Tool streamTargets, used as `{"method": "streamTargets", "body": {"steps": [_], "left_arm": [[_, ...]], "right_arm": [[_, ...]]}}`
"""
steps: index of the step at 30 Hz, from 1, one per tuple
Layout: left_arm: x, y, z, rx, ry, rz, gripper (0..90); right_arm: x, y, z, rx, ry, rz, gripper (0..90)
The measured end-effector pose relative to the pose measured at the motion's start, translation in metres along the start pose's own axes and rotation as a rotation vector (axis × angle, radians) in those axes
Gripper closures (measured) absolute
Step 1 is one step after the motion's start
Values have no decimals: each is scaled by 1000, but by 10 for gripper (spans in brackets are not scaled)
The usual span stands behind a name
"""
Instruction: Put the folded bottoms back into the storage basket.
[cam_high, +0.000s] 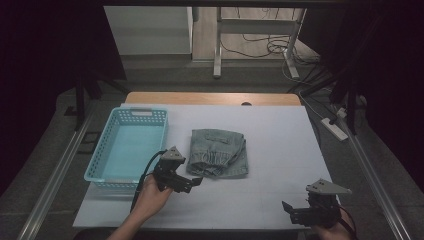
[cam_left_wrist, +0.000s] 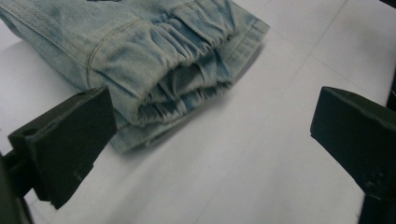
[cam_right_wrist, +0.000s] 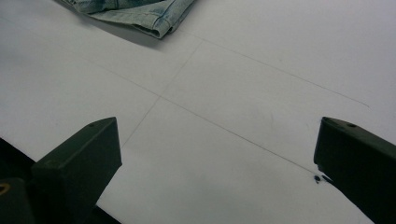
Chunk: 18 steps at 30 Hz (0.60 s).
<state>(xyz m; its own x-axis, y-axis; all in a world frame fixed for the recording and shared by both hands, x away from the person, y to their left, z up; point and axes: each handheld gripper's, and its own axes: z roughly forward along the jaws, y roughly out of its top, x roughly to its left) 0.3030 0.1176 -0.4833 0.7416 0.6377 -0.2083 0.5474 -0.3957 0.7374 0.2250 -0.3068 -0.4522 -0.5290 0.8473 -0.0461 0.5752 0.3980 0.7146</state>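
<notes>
A folded pair of light blue denim shorts (cam_high: 218, 153) lies in the middle of the white table. My left gripper (cam_high: 194, 182) is open just off the shorts' near left corner, low over the table. In the left gripper view the elastic waistband of the shorts (cam_left_wrist: 163, 60) fills the top, and the left jaw's tip sits against the denim's folded edge with nothing between the jaws. My right gripper (cam_high: 289, 210) is open near the table's front right edge, well apart from the shorts (cam_right_wrist: 140, 11), with bare table between its jaws.
A light blue plastic basket (cam_high: 102, 155) stands on the left of the table, close beside my left hand. The white table cover (cam_high: 280, 140) has faint crease lines. Beyond the far edge are table legs and cables on the floor.
</notes>
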Motion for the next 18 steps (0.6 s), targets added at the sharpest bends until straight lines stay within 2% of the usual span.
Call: {"method": "streamTargets", "body": {"steps": [9, 11, 14, 17, 18], "left_arm": [[8, 15, 19, 22, 28, -63, 0], [10, 17, 23, 29, 32, -66, 0], [12, 21, 31, 38, 68, -64, 0], [15, 26, 37, 21, 126, -90, 0], [16, 27, 38, 16, 125, -101, 0]], "right_arm": [[0, 0, 0, 0, 0, -5, 10], [0, 0, 0, 0, 1, -7, 10], [0, 0, 0, -1, 1, -8, 10], [0, 0, 0, -1, 2, -9, 10], [0, 0, 0, -1, 2, -9, 10]]}}
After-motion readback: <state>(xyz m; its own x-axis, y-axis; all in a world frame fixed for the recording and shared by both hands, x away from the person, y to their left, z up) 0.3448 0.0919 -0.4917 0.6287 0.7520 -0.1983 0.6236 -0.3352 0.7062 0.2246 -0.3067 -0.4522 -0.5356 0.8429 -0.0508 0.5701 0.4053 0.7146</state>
